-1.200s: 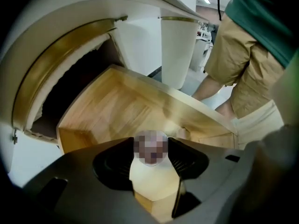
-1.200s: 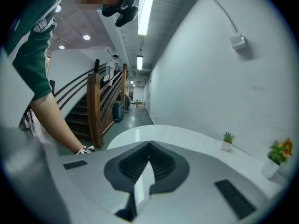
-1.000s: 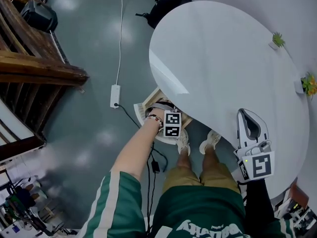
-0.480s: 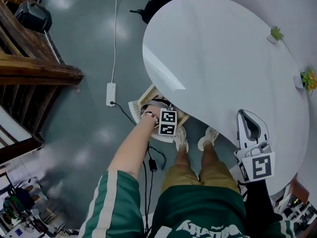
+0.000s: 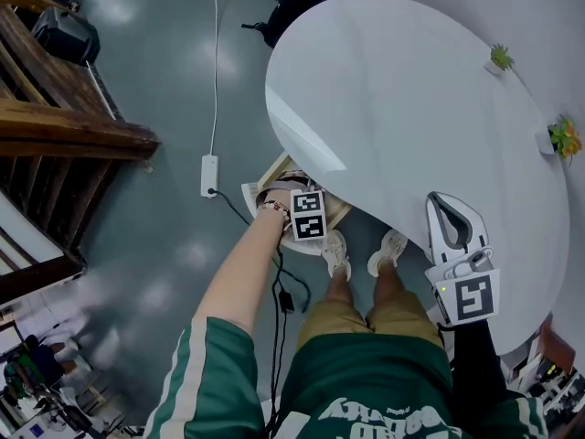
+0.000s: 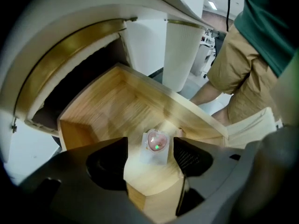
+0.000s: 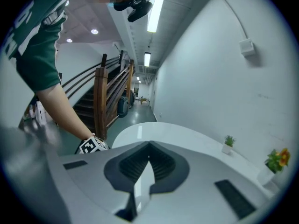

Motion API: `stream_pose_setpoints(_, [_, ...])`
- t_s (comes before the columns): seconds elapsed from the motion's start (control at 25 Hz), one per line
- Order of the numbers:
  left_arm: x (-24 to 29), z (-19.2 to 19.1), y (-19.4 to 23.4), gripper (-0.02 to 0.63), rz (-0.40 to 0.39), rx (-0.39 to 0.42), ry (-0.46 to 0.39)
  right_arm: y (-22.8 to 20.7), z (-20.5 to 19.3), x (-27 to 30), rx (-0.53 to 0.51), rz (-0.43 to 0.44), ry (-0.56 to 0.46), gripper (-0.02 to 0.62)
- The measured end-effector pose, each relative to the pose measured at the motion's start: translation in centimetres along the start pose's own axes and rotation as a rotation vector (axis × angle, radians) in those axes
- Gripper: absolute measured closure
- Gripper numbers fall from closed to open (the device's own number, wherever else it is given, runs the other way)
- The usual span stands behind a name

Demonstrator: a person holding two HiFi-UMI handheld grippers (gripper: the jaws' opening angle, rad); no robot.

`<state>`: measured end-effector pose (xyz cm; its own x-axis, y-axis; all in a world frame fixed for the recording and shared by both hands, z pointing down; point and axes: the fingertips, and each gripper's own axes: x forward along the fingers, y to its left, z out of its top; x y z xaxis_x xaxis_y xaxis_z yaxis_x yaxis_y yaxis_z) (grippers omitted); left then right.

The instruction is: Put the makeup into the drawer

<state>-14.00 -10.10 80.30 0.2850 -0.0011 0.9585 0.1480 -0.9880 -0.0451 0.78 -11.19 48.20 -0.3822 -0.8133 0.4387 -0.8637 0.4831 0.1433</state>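
1. Left tongs (image 6: 150,141): pointing steeply down into the drawer. The jaws stand apart and have just been opening; the makeup lies between them, with neither pad pressing on it.
2. Makeup (image 6: 157,143): a small pink heart in a clear square case. It lies flat on the drawer floor, near the front corner, free of the tongs.
3. Drawer (image 6: 105,108): pale wood, pulled out from under the edge of the surface, with nothing else in it that can be seen.
4. Right tongs (image 7: 149,146): jaws together at the tips, nothing between them. In the head view they are held over the near edge of the surface, well apart from the drawer.
5. Surface (image 5: 402,108): white, oval and bare in the middle, with two small potted plants (image 5: 500,58) at its far edge.
6. Floor (image 5: 155,80): grey and glossy, with a white power strip (image 5: 209,175) and its cable, and a black bag (image 5: 306,3) by the far end of the surface.
7. Person: green sleeves, tan shorts and pale shoes (image 5: 337,254) beside the drawer.
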Motion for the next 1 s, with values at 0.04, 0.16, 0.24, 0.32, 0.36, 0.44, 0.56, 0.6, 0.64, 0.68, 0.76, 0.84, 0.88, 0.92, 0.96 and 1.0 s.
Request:
stream_pose_setpoints(0.04, [-0.6, -0.2, -0.1, 0.301, -0.008, -0.029, 0.0, 0.3, 0.3, 0.0, -0.004, 0.006, -0.005, 0.591])
stream_pose_setpoints(0.16, [-2.8, -0.9, -0.5, 0.301, 0.016, -0.099, -0.016, 0.8, 1.1, -0.1, 0.011, 0.006, -0.016, 0.591])
stream_pose_setpoints(0.24, [-4.6, -1.2, -0.2, 0.301, 0.071, -0.147, -0.036, 0.9, 1.8, -0.2, 0.008, 0.006, -0.023, 0.591])
stream_pose_setpoints(0.32, [-6.6, -1.2, 0.2, 0.301, 0.13, -0.213, -0.063, 1.0, 2.4, -0.3, -0.001, 0.008, -0.034, 0.591])
stream_pose_setpoints(0.36, [-7.6, -1.1, 0.4, 0.301, 0.16, -0.246, -0.077, 1.1, 2.7, -0.4, -0.004, 0.007, -0.041, 0.591])
stream_pose_setpoints(0.44, [-10.0, -1.1, 0.9, 0.301, 0.221, -0.315, -0.113, 1.5, 3.4, -0.6, -0.003, 0.005, -0.055, 0.591])
stream_pose_setpoints(0.56, [-14.5, -0.7, 1.6, 0.315, 0.325, -0.419, -0.191, 2.3, 5.2, -0.8, 0.001, 0.012, -0.092, 0.591])
stream_pose_setpoints(0.6, [-16.0, -0.6, 1.9, 0.325, 0.363, -0.447, -0.216, 2.6, 5.9, -0.9, 0.009, 0.019, -0.11, 0.591])
stream_pose_setpoints(0.64, [-17.6, -0.4, 2.2, 0.325, 0.399, -0.469, -0.237, 2.8, 6.6, -1.0, 0.023, 0.025, -0.127, 0.591])
stream_pose_setpoints(0.68, [-19.0, -0.1, 2.5, 0.325, 0.432, -0.486, -0.258, 2.9, 7.2, -1.1, 0.034, 0.028, -0.142, 0.591])
stream_pose_setpoints(0.76, [-21.8, 0.7, 3.0, 0.325, 0.488, -0.519, -0.308, 3.1, 8.3, -1.3, 0.04, 0.031, -0.166, 0.591])
stream_pose_setpoints(0.84, [-24.8, 1.6, 3.3, 0.325, 0.538, -0.565, -0.379, 3.4, 9.4, -1.7, 0.039, 0.035, -0.188, 0.591])
stream_pose_setpoints(0.88, [-26.3, 2.0, 3.5, 0.325, 0.564, -0.592, -0.417, 3.5, 9.9, -1.8, 0.038, 0.035, -0.197, 0.591])
stream_pose_setpoints(0.92, [-27.8, 2.2, 3.7, 0.325, 0.59, -0.618, -0.453, 3.6, 10.3, -1.9, 0.036, 0.034, -0.204, 0.591])
stream_pose_setpoints(0.96, [-29.2, 2.4, 3.9, 0.325, 0.618, -0.64, -0.485, 3.6, 10.8, -2.0, 0.031, 0.033, -0.211, 0.591])
stream_pose_setpoints(1.0, [-30.6, 2.5, 4.1, 0.325, 0.647, -0.658, -0.512, 3.7, 11.4, -2.1, 0.027, 0.031, -0.219, 0.591])
